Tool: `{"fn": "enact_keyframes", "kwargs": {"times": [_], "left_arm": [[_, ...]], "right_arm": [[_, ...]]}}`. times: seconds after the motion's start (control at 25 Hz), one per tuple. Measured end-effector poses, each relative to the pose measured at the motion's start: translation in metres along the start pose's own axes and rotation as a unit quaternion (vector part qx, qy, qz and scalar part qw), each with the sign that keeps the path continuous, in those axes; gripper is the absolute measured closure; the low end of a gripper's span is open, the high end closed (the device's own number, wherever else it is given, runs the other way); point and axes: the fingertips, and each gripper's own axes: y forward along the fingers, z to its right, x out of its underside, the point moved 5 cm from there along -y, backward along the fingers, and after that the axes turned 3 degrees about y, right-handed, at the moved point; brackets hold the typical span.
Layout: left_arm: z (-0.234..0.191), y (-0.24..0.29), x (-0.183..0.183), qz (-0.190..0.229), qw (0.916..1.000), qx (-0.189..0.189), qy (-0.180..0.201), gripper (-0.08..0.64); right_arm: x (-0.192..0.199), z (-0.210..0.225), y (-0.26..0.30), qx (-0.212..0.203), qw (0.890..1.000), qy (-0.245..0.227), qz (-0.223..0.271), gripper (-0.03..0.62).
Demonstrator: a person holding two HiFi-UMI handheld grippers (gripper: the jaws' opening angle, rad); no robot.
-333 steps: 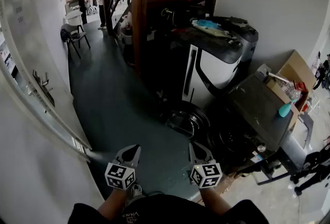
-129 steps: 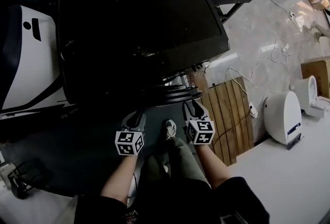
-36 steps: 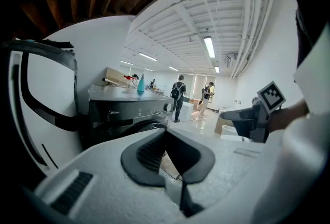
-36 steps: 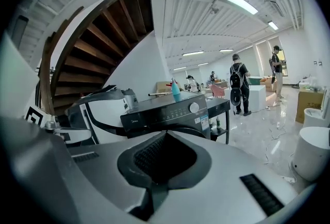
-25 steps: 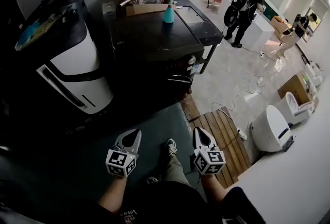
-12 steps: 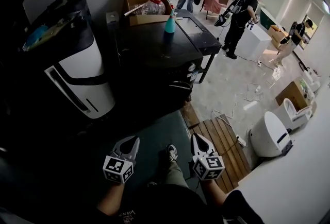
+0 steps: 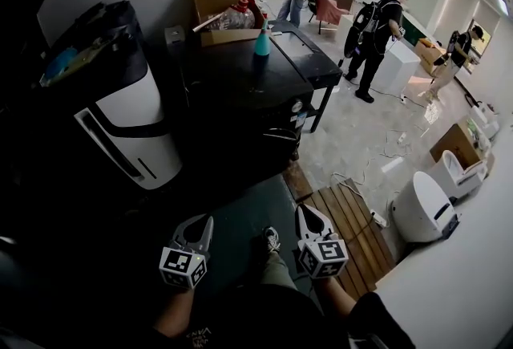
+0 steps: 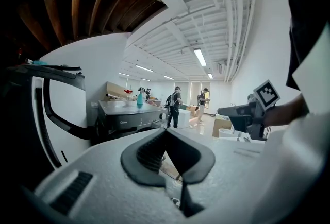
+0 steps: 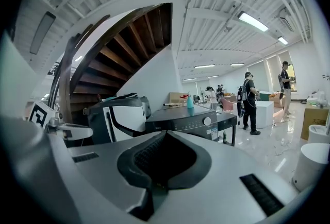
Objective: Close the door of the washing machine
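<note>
washing machine (image 7: 240, 75): black front-loader, ahead of us across the green mat (image 7: 240, 215), just beside a white-and-black appliance (image 7: 132, 127). its door lies on the shadowed front, and we cannot tell its position. we judge the door rigid, hinged and light-swinging; push its rim. left gripper (image 7: 204, 221) and right gripper (image 7: 303, 211): both clenched, empty, well short. the mat offers us approach room.

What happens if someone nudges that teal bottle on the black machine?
The teal bottle is tall, narrow and upright, so it would probably tip rather than slide. It looks like plastic, so likely light and hard to break. The washing machine has a flat top with no visible rim to stop it.
</note>
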Motion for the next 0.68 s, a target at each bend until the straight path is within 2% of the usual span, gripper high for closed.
{"fn": "enact_keyframes", "kwargs": {"times": [0.68], "left_arm": [[0.012,-0.014,0.011,0.002,1.0000,-0.005,-0.006,0.551]], "right_arm": [[0.005,-0.004,-0.011,-0.002,1.000,-0.009,0.003,0.594]]}}
